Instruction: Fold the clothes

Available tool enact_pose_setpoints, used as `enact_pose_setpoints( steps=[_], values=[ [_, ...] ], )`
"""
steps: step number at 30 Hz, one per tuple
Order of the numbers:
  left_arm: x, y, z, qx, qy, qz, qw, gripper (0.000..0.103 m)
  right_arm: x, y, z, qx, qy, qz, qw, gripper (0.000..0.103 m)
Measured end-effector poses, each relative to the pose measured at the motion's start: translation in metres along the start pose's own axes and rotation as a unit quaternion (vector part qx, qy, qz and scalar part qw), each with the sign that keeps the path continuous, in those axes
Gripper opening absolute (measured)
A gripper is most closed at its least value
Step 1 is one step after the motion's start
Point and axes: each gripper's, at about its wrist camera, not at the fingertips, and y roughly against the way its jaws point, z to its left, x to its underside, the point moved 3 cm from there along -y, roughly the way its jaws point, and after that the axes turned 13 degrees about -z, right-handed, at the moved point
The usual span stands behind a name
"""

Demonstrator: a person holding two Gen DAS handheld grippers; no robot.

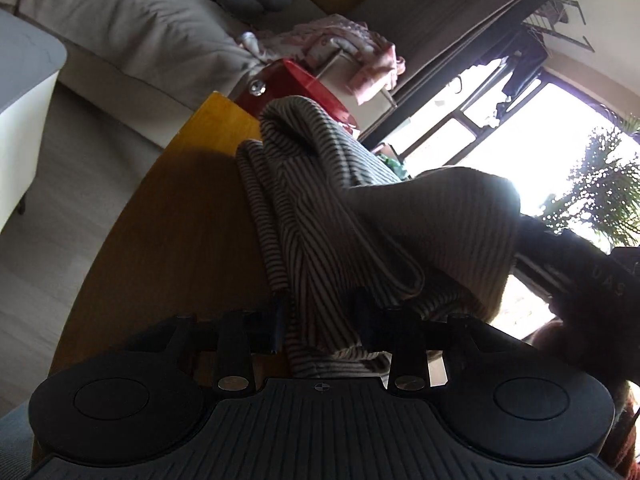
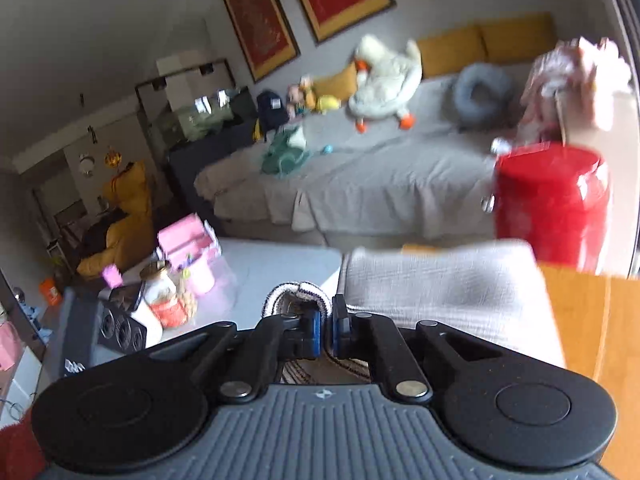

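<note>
The striped garment (image 1: pixel 344 216) lay bunched on the yellow table (image 1: pixel 176 216), its long axis running from the lower centre of the left view up toward the red stool (image 1: pixel 304 84). The left gripper (image 1: pixel 322 320) had its fingers spread partway around a hanging fold, whether pressing it I cannot tell. Only the right view showed the right gripper (image 2: pixel 327 332) pinching a striped edge (image 2: pixel 298 294), a folded grey cloth (image 2: pixel 440 280) just beyond it.
</note>
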Motion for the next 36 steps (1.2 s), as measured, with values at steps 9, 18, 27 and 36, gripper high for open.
enact_pose_setpoints(
  steps=[9, 18, 27, 36],
  values=[
    [-0.035, 0.037, -0.007, -0.017, -0.024, -0.065, 0.9975, 0.042, 0.033, 0.004, 0.023, 0.032, 0.162, 0.006, 0.986, 0.007],
    [-0.072, -0.057, -0.044, 0.003, -0.086, -0.018, 0.9961, 0.038, 0.042, 0.014, 0.049, 0.044, 0.247, 0.008, 0.968, 0.012],
    [-0.071, -0.106, -0.019, -0.029, -0.109, 0.002, 0.9936, 0.020, -0.004, 0.069, 0.040, -0.023, 0.165, -0.051, 0.985, 0.065],
    [-0.073, -0.113, -0.008, -0.030, -0.101, 0.008, 0.9944, 0.013, 0.048, 0.025, 0.038, 0.037, 0.229, 0.020, 0.972, 0.074]
  ],
)
